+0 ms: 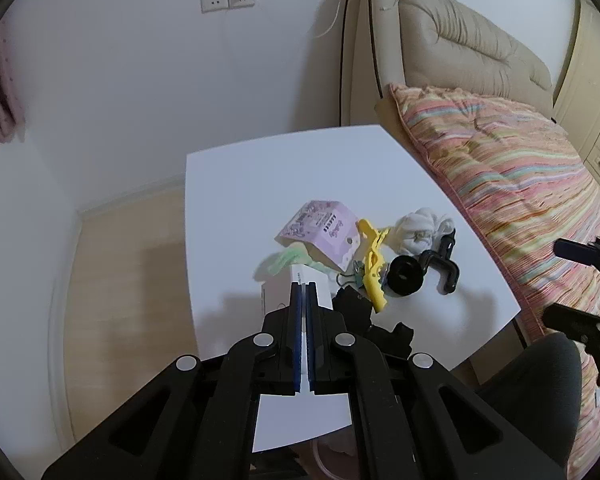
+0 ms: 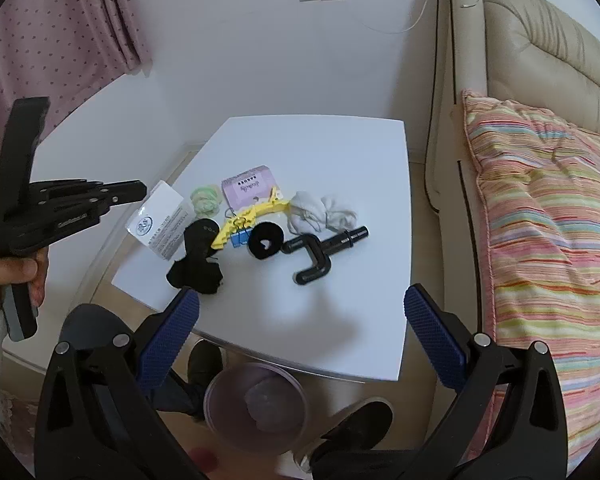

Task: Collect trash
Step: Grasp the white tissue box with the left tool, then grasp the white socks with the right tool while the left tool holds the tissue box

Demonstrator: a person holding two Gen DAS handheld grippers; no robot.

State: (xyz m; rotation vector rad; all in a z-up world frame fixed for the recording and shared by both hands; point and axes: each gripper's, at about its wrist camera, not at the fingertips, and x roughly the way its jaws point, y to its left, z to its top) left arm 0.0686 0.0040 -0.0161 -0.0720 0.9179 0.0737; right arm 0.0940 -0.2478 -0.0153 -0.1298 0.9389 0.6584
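Trash pile sits mid-table: white box, purple carton, tissues. Left gripper is pinched together, empty, over the box; right gripper is spread wide. I'd open left and grab the box's short edge. Bin is half hidden under the table

A cluster of trash lies on a white desk: a white carton tilted at the left edge, a green wad, a pink printed packet, crumpled white tissue, and a black crumpled cloth. A translucent purple bin stands on the floor below the near edge.
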